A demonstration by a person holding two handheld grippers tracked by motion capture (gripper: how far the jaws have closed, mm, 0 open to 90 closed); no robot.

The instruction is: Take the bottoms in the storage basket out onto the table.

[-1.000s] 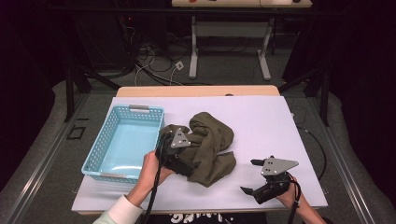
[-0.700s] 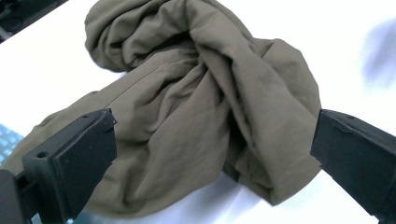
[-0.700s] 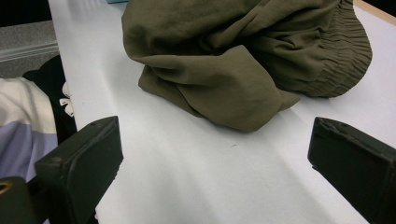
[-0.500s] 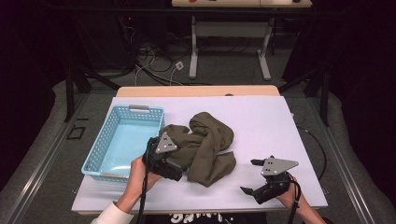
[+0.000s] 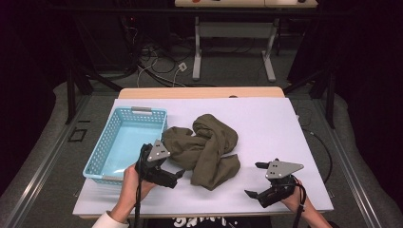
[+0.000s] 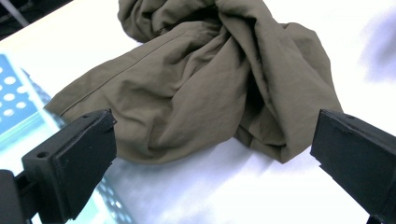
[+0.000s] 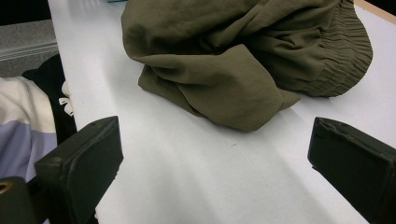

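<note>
An olive-green cloth (image 5: pixel 206 145) lies crumpled in the middle of the white table (image 5: pixel 266 123). My left gripper (image 5: pixel 176 175) hovers at the cloth's near left edge, just in front of a light blue basket (image 5: pixel 142 112). In the left gripper view it (image 6: pixel 210 154) is open, with the cloth (image 6: pixel 210 79) lying a little beyond its jaws and nothing between them. My right gripper (image 5: pixel 252 179) rests near the table's front right, apart from the cloth. The right gripper view shows it (image 7: pixel 215 158) open wide, facing the cloth (image 7: pixel 243 56).
The basket is empty and stands at the table's left; its perforated wall (image 6: pixel 14 93) is at the left of the left gripper view. The person's shirt (image 7: pixel 28 116) shows past the table's front edge. Bare white table lies right of the cloth.
My left gripper has drawn back from on top of the cloth, leftward and toward the front edge, and now stands off it. The right gripper has not moved.
</note>
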